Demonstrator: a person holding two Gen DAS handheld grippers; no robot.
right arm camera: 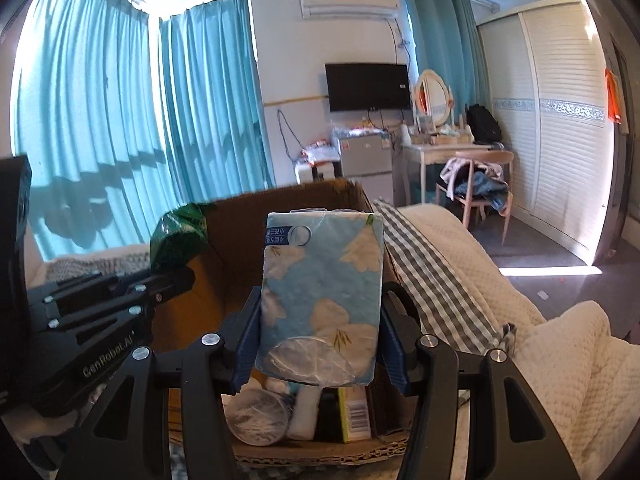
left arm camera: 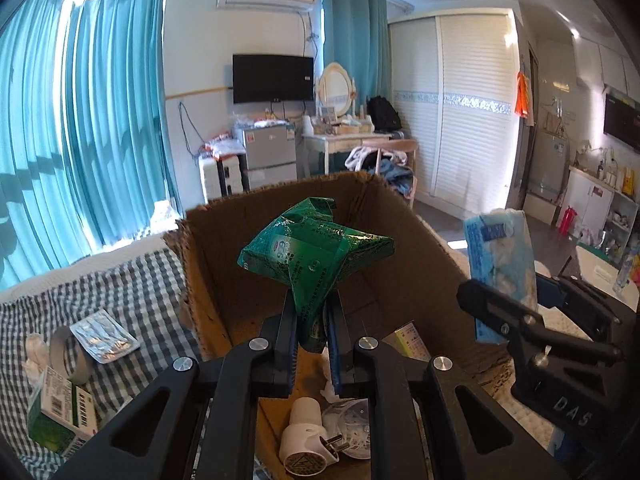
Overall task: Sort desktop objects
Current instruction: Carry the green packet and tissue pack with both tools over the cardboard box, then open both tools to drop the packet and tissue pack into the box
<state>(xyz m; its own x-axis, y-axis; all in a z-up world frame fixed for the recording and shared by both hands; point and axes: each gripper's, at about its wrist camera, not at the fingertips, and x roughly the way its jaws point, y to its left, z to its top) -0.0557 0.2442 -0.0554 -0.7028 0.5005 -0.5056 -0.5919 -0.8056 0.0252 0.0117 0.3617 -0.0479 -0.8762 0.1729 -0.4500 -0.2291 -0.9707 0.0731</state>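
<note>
Upper left of both views: teal curtains (left arm camera: 80, 120) over bright windows. Centre top: a white air conditioner (right arm camera: 349, 3) above a black wall television (right arm camera: 368, 86). Right of that: an oval mirror (left arm camera: 335, 89) on a white dressing table (right arm camera: 436, 150), then white louvred wardrobe doors (right arm camera: 560, 120).

Both wrist views sit close above the cardboard box (left arm camera: 280, 248) (right arm camera: 248, 216), facing the curtained far wall.
</note>
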